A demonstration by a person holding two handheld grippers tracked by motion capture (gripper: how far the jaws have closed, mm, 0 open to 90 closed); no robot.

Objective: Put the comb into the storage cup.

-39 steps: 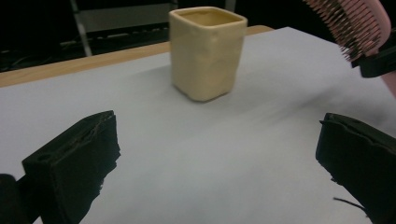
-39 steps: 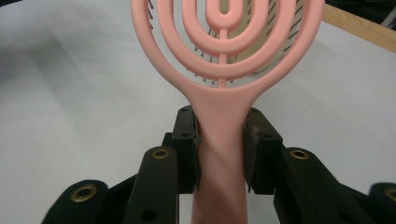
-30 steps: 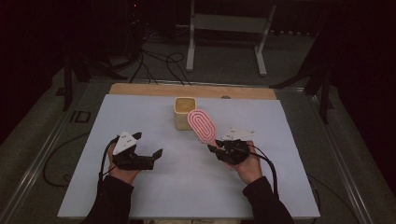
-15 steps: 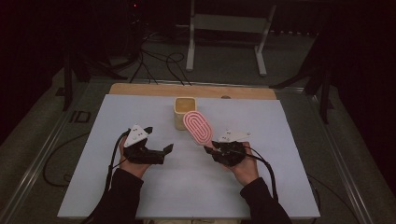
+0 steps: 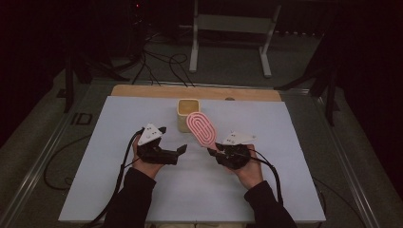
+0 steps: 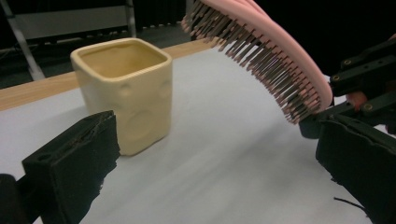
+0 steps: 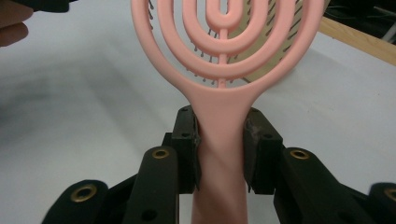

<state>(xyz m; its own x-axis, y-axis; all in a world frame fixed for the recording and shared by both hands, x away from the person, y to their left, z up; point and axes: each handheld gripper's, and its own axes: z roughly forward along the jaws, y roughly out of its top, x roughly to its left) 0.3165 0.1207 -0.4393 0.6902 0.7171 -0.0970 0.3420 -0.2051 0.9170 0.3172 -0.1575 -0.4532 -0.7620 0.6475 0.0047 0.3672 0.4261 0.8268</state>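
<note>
A dim lab or studio: loose cables [image 5: 161, 64] and a metal stand [image 5: 230, 33] beyond the white-covered table [image 5: 294, 142].

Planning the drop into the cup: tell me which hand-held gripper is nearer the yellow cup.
Left. The left hand-held gripper is open just in front of the yellow cup; the right hand-held gripper, shut on the pink brush, sits farther to its right.

Worktop [image 5: 142, 190] covered by pale sheet, bare wood strip along far edge. Yellow square cup [image 5: 186, 113] stands near far middle; small dark spot on wood, unclear.
</note>
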